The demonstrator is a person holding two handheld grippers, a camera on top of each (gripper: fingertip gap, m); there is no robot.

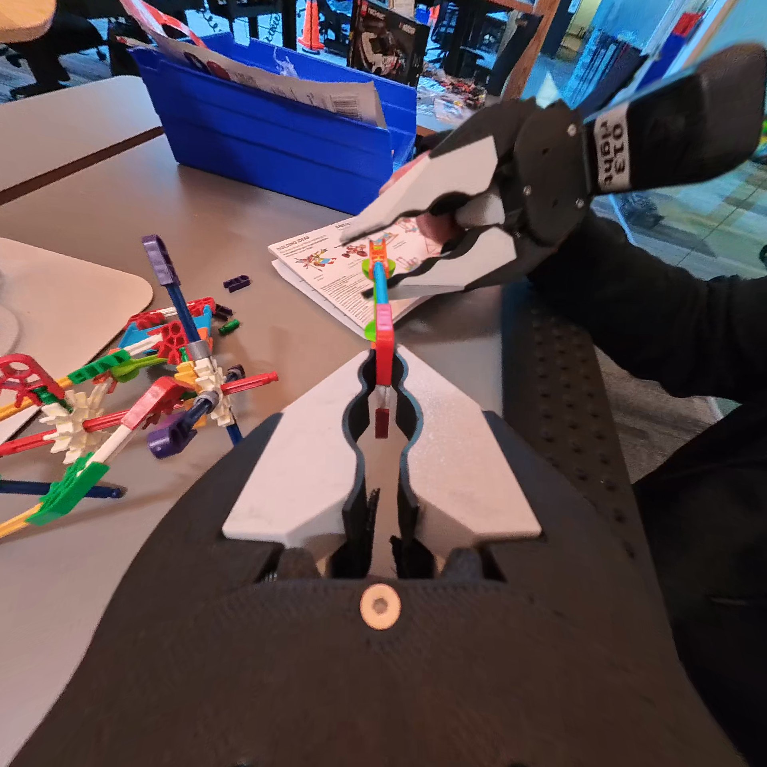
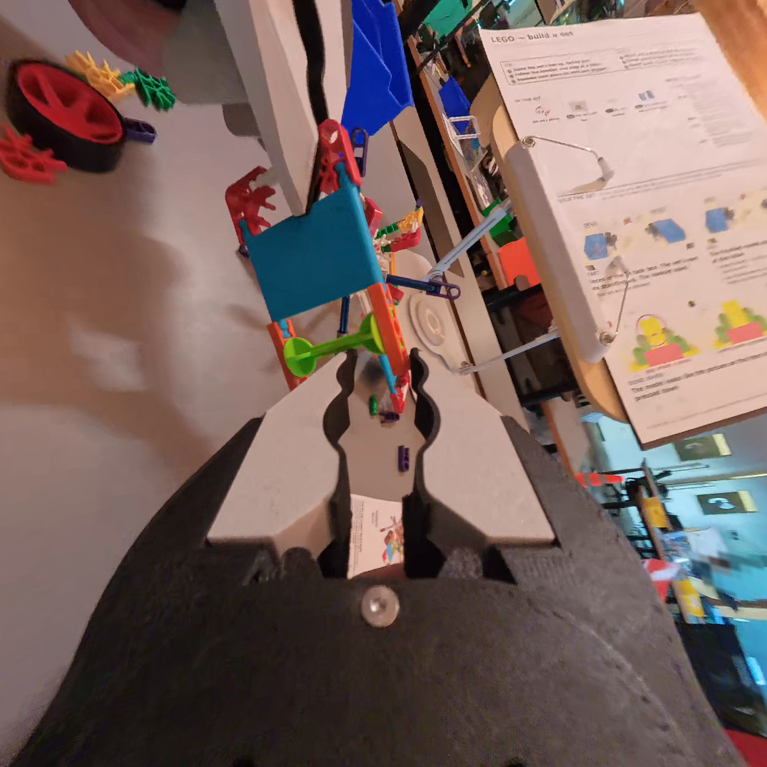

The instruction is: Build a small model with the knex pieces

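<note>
Grey tabletop (image 1: 257,232) is lying under everything, with a blue bin (image 1: 286,141) sitting toward twelve o'clock in my left wrist view and a heap of colourful construction pieces (image 1: 124,390) sprawling at nine o'clock. My left gripper (image 1: 384,365) is clamping its fingers together on the red connector end of a small panel assembly (image 2: 315,257), held just ahead at twelve o'clock above an open instruction booklet (image 1: 332,269). My right gripper (image 2: 382,365) is reaching in from two o'clock, its fingers standing apart around the assembly's blue rod (image 1: 379,282), beside a lime green spool (image 2: 332,344).
</note>
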